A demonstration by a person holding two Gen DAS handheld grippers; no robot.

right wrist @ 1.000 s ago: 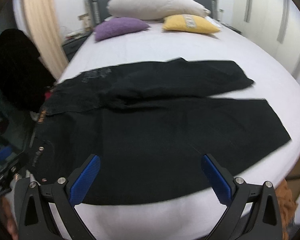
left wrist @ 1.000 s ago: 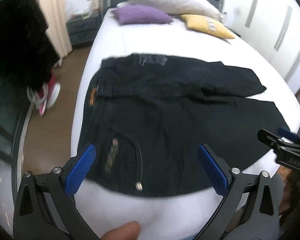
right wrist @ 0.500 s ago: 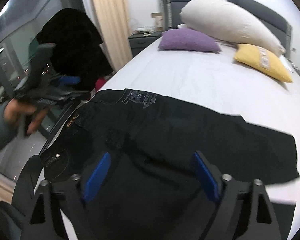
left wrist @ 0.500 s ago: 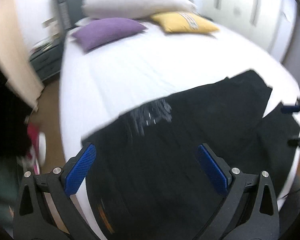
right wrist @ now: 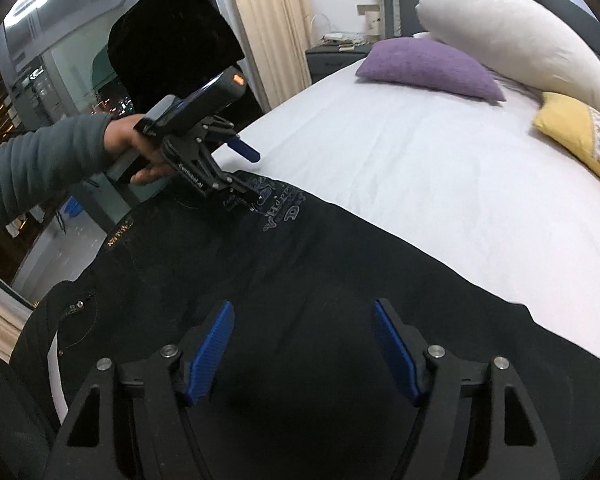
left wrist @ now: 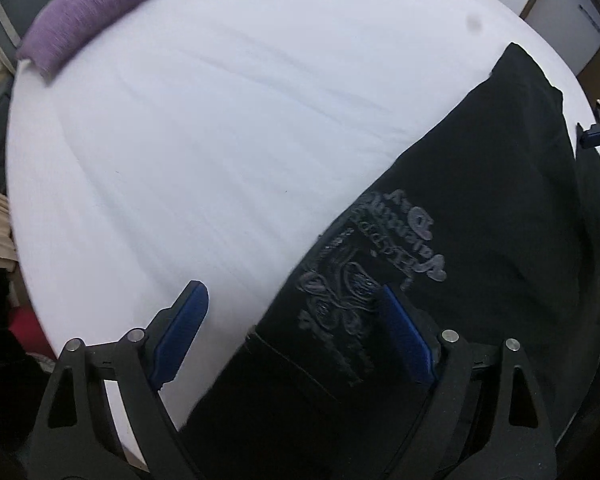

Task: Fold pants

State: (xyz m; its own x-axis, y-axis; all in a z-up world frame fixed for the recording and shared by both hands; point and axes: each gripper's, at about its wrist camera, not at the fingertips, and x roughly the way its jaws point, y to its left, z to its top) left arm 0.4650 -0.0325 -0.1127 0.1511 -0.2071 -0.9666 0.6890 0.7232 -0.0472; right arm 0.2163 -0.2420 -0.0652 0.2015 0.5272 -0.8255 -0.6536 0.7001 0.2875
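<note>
L tongs [left wrist: 296,330] are hanging w/ jaws wide apart over the far waist corner of the pants [left wrist: 479,208], one finger [left wrist: 180,332] over bare sheet [left wrist: 220,120], the other over the printed logo [left wrist: 371,276]. Fabric edge is running between them, so the corner is straddled but not gripped yet. From the R view the same L tongs [right wrist: 248,176] are sitting low at the waistband, lower finger seemingly touching or nearly touching cloth; can't tell which.

Pants are lying flat across the near half of the bed, waist toward the window side, legs running off to the R, black on white. Pillow [right wrist: 431,66] and cushion [right wrist: 579,132] are well apart up by the headboard.

R tongs [right wrist: 301,354] are hovering open over the far leg, mid-length, nothing between the pads.

Judgement: step in hand is prob. grabbing the far edge at 2 pts to fold that leg over the near one. To do well: L should be dropping till one pad slides under the edge, biting all layers not just the top one. R prob. needs to reach further to the leg's far edge, same line as L, so the fold is coming over straight w/o a twist.
</note>
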